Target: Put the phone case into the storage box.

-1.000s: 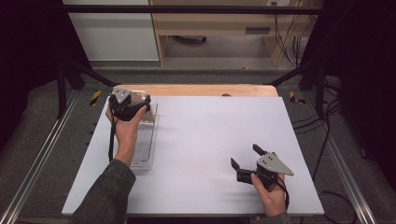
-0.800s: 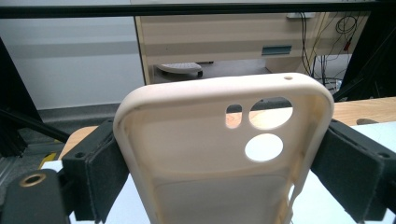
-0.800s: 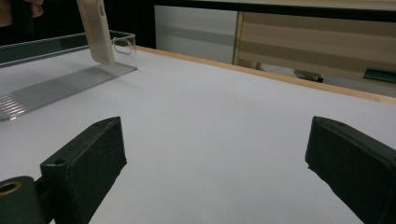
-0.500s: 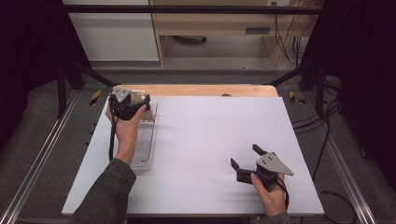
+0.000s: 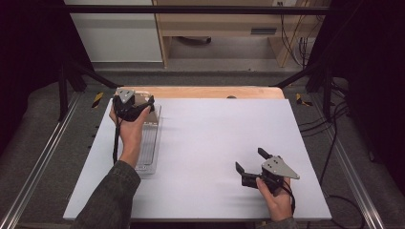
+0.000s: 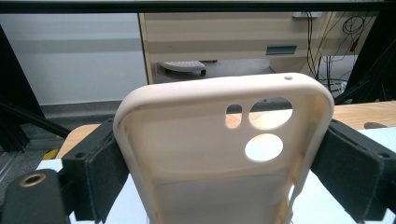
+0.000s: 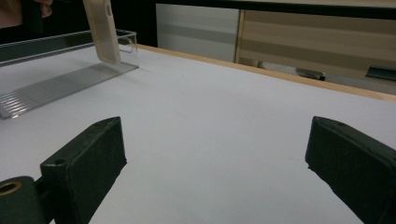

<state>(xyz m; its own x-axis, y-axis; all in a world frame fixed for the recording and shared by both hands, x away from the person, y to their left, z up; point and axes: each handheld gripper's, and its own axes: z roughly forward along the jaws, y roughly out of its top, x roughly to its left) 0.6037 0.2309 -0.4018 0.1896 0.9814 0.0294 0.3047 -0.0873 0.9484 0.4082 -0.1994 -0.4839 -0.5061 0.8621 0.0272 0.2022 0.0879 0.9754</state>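
A cream phone case (image 6: 219, 154) with camera cut-outs stands between the jaws of my left gripper (image 6: 219, 163), which is shut on its two sides. From above, that left gripper (image 5: 136, 107) hovers over the far end of a clear ribbed tray (image 5: 147, 143) at the table's left. In the right gripper view the phone case (image 7: 102, 30) hangs tilted above the tray (image 7: 65, 81). My right gripper (image 5: 251, 167) rests low near the front right of the white table (image 5: 215, 138), open, with nothing between its jaws (image 7: 219, 163).
A wooden strip (image 5: 205, 92) runs along the table's far edge. Beyond it stand a wooden cabinet (image 5: 229, 28) and cables (image 5: 301, 43). Metal rails (image 5: 43, 162) flank the table on both sides.
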